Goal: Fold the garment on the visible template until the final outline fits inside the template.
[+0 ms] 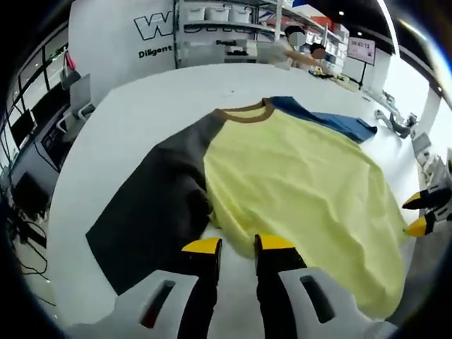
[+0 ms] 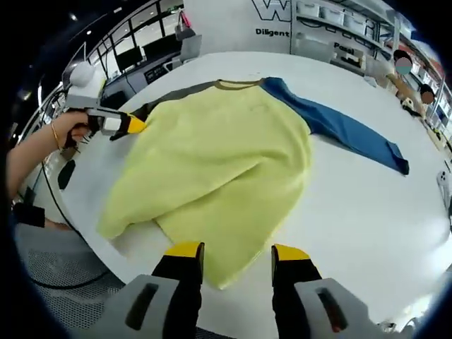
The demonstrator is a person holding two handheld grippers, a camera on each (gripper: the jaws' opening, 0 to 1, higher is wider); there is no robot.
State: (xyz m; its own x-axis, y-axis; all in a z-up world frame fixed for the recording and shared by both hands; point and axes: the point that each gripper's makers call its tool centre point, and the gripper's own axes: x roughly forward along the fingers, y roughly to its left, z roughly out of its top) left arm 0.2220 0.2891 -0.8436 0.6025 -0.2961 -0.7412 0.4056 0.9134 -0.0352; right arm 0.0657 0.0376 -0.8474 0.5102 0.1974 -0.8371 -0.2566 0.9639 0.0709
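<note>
Right now the shirt (image 2: pixel 219 148) is lying mid-frame on the white table (image 2: pixel 367 205), unfolded. The left gripper (image 1: pixel 239 244) and right gripper (image 2: pixel 239 251) are both hovering spread at its hem, pinching nothing. Grabbing one layer risks bunching; the blue sleeve (image 2: pixel 346 127) is trailing wide.

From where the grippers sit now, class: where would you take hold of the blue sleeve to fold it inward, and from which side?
Probably at the cuff end of the blue sleeve, coming in with the right tool from the open table beyond it. The sleeve lies flat and straight, stretched away from the yellow body, so its free tip lifts most easily.
</note>
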